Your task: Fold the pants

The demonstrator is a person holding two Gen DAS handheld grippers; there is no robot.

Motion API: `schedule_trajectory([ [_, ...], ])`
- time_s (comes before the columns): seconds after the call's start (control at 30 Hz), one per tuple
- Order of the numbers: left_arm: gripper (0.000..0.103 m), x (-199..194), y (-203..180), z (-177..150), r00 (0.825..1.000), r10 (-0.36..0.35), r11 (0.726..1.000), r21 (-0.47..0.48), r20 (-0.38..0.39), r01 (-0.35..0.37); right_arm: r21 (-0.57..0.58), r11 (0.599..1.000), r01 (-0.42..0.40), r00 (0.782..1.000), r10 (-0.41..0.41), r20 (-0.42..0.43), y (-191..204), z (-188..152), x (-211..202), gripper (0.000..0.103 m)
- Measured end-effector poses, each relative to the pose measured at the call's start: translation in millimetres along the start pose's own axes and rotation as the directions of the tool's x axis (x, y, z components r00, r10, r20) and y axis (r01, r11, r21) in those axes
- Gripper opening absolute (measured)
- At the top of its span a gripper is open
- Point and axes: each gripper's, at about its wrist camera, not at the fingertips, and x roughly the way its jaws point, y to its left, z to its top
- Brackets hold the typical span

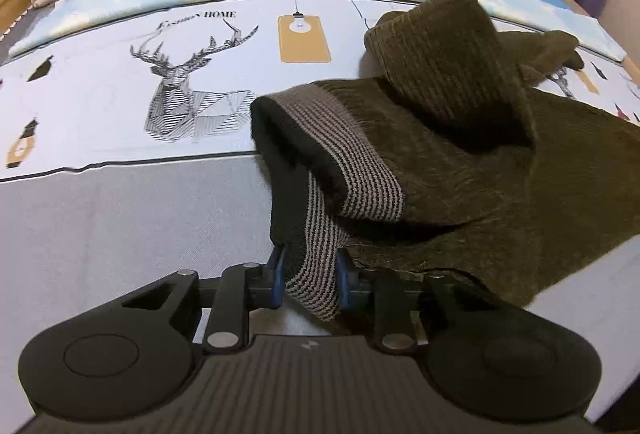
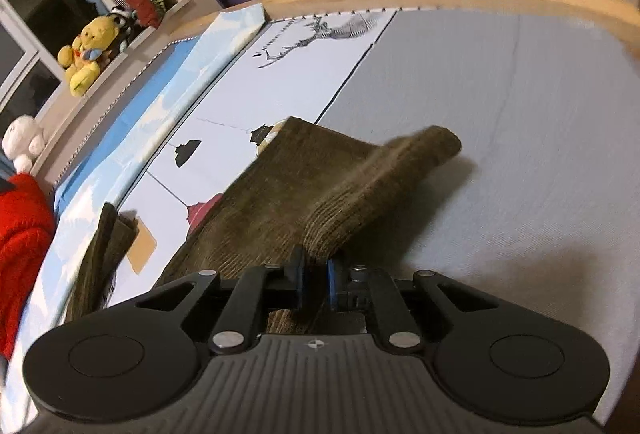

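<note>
Pinching the striped waistband (image 1: 316,270) in the left gripper (image 1: 310,274) and a leg fold in the right gripper (image 2: 316,274), both jaws clamp the pants (image 1: 480,162) on the bed (image 1: 120,194), probably to lift and fold them.

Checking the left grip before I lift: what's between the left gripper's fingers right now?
In the left wrist view, the striped waistband of the olive pants runs between the left gripper, its blue pads pressing it from both sides. Nothing else sits in the gap.
</note>
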Motion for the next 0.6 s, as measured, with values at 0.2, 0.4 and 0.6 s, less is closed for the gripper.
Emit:
schedule_trajectory([
  [0.2, 0.025, -46, 23, -24, 1.0, 0.008, 1.0, -0.001, 0.015, -0.008, -0.065, 0.996, 0.064, 0.989, -0.072, -0.131, -23, -8, -16, 0.01],
  [0.4, 0.025, -57, 43, -60, 0.987, 0.005, 0.999, 0.048, -0.158, 0.003, -0.122, 0.978, 0.171, 0.919, -0.203, -0.338, -56, -26, -23, 0.01],
  [0.6, 0.031, -49, 43, -62, 0.976, -0.009, 0.997, 0.069, -0.217, 0.024, -0.073, 0.984, 0.16, 0.895, -0.176, -0.41, -76, -26, -18, 0.011],
])
